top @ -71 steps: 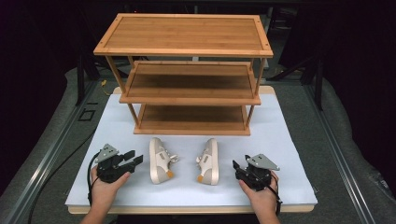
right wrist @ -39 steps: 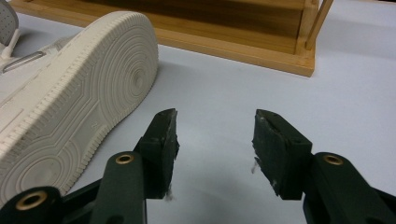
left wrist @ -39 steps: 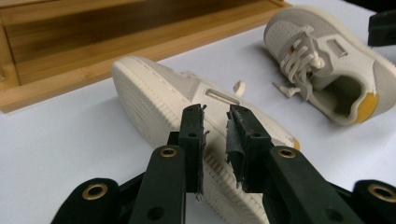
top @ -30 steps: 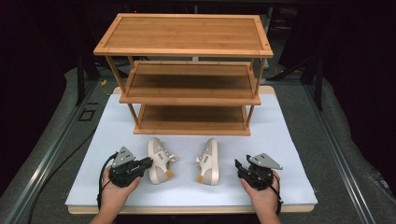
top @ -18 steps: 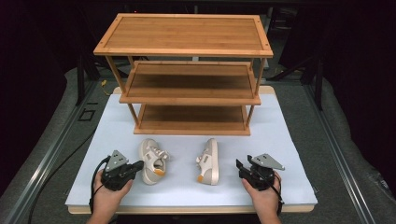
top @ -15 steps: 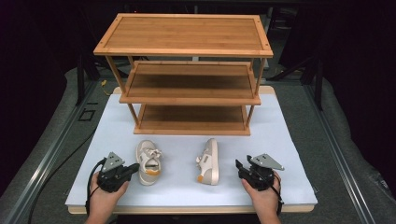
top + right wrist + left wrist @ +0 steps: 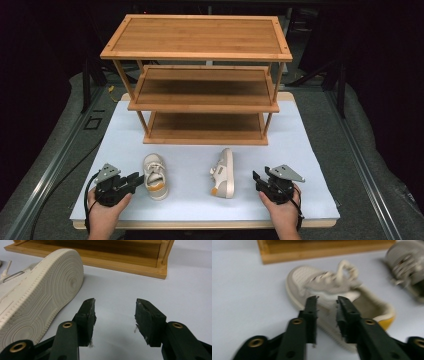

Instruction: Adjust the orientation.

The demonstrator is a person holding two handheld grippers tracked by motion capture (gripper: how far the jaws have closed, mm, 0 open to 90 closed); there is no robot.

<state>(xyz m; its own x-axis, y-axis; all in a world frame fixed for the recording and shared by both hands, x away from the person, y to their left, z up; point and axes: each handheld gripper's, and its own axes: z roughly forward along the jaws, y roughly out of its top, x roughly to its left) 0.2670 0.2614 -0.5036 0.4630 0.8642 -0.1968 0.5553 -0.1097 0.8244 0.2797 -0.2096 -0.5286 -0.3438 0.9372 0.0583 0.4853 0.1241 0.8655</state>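
1. High view: a three-tier wooden rack [image 7: 205, 80] stands at the far side of the white tabletop [image 7: 310, 150]. Two pale shoes lie in front of it, well apart. The left shoe [image 7: 155, 176] sits upright, sole down, just beside the left gripper [image 7: 134, 180]. The right shoe [image 7: 223, 173] lies on its side, near the right gripper [image 7: 257, 179]. Nothing stands between either gripper and its shoe.
2. Left gripper view: the jaws of the left gripper [image 7: 327, 312] have just been opening. They stand parted over the left shoe [image 7: 332, 287] at its side wall, without pressing on it. This view shows the yellow heel patch and loose laces; the picture is blurred. The right shoe [image 7: 407, 265] shows at the upper right.
3. Right gripper view: the right gripper [image 7: 115, 315] holds its jaws wide apart over bare tabletop, gripping nothing. The ribbed sole of the right shoe [image 7: 42, 295] faces the camera at the left, clear of the jaws. The rack base [image 7: 100, 257] runs behind.
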